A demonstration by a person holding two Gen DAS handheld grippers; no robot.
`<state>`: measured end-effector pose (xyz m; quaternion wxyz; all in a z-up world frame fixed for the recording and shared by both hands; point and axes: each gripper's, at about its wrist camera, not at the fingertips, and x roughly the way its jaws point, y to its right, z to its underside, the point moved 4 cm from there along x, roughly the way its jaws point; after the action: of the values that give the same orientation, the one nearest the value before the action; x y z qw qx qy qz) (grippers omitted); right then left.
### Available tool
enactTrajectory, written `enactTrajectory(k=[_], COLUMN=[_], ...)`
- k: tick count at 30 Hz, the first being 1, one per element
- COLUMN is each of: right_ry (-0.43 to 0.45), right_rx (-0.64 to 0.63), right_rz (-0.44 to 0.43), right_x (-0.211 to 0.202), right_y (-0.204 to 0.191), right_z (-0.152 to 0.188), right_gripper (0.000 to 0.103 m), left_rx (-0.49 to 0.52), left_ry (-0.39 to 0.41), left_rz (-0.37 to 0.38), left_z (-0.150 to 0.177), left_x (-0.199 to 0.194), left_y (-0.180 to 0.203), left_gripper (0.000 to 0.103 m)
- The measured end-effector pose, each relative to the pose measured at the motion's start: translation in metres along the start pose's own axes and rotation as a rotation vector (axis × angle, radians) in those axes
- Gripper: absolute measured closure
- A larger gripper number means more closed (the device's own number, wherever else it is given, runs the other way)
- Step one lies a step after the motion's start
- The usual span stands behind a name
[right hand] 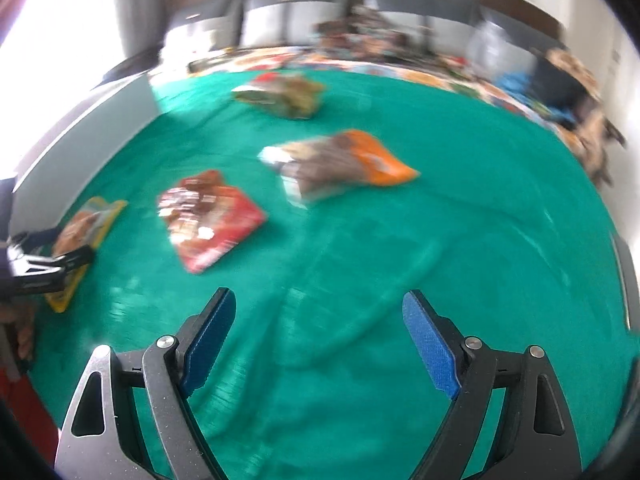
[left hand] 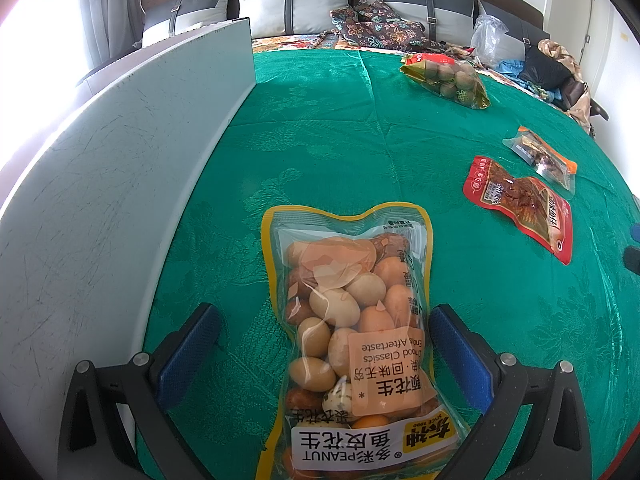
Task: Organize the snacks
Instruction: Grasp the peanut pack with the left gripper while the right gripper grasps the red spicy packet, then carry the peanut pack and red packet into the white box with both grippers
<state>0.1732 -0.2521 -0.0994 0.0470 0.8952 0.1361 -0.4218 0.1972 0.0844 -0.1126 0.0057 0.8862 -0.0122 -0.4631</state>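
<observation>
A yellow-edged bag of coated peanuts (left hand: 352,332) lies flat on the green cloth. My left gripper (left hand: 324,320) is open, its blue pads on either side of the bag without touching it. In the blurred right wrist view the same bag (right hand: 86,236) lies at the far left with the left gripper (right hand: 60,260) over it. My right gripper (right hand: 316,304) is open and empty above bare cloth. A red packet (left hand: 520,204) (right hand: 210,216), an orange-edged packet (left hand: 542,158) (right hand: 340,162) and a bag of round green snacks (left hand: 448,78) (right hand: 282,94) lie farther out.
A pale grey board (left hand: 120,184) stands along the left edge of the green cloth (left hand: 340,128). Cushions (left hand: 292,4), patterned fabric and plastic bags lie beyond the far edge. The right wrist view is motion-blurred.
</observation>
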Motion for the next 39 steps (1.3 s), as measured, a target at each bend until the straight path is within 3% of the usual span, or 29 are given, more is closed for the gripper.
enactTrajectory(k=[7,12,14,16,20,21,23,24,25,29,30,32,35,39], right_ry=[-0.026,-0.128,-0.189,-0.238,-0.372,-0.348,-0.349,-0.359,-0.387,-0.406,-0.391,-0.356,-0.326,-0.305], right_rx=[-0.149,-0.017,-0.019,-0.141,-0.409,-0.390,-0.267,-0.240,-0.206,-0.091,-0.029,0.163,0.180,0.250], right_rz=[-0.099,-0.231,-0.275,-0.258,-0.149,-0.164,-0.172,-0.150,-0.145,-0.199,-0.227,-0.314,-0.262,-0.293], right_x=[0.017,0.040,0.054,0.069,0.111,0.111,0.113,0.112,0.109,0.089,0.081,0.065,0.052,0.042], right_y=[-0.039,-0.035,-0.048,-0.073,-0.116,-0.114,-0.102,-0.098,-0.094,-0.080,-0.073,-0.053,-0.042,-0.046], right_z=[-0.032,-0.079,-0.091,-0.095,-0.070,-0.070,-0.074,-0.075,-0.074,-0.062,-0.060,-0.056,-0.047,-0.045], right_gripper=[0.015,0.015,0.015,0.015,0.015,0.017,0.030,0.040,0.042,0.051,0.083,0.087,0.090,0.093], left_rx=[-0.001,-0.001,-0.001,0.001,0.007,0.021,0.053,0.070,0.077,-0.024,-0.053,-0.111,-0.142,-0.174], left_ry=[0.000,0.000,0.000,0.000,-0.005,-0.014,-0.035,-0.027,-0.029,-0.064,-0.065,-0.057,-0.037,0.002], left_rz=[0.000,0.000,0.000,-0.001,0.006,0.013,0.033,0.048,0.033,0.120,0.135,0.191,0.228,0.274], left_z=[0.000,0.000,0.001,0.001,-0.002,-0.001,-0.002,-0.002,-0.004,0.000,0.002,0.005,0.007,0.005], left_x=[0.000,0.000,0.000,-0.001,0.003,0.002,0.000,-0.006,-0.010,-0.019,-0.022,-0.033,-0.048,-0.077], left_y=[0.000,0.000,0.000,0.000,0.002,0.003,0.005,0.006,0.006,0.000,-0.001,-0.002,0.001,0.001], left_gripper=[0.000,0.000,0.000,0.000,0.000,0.000,0.008,0.034,0.043,0.046,0.046,0.046,0.046,0.046])
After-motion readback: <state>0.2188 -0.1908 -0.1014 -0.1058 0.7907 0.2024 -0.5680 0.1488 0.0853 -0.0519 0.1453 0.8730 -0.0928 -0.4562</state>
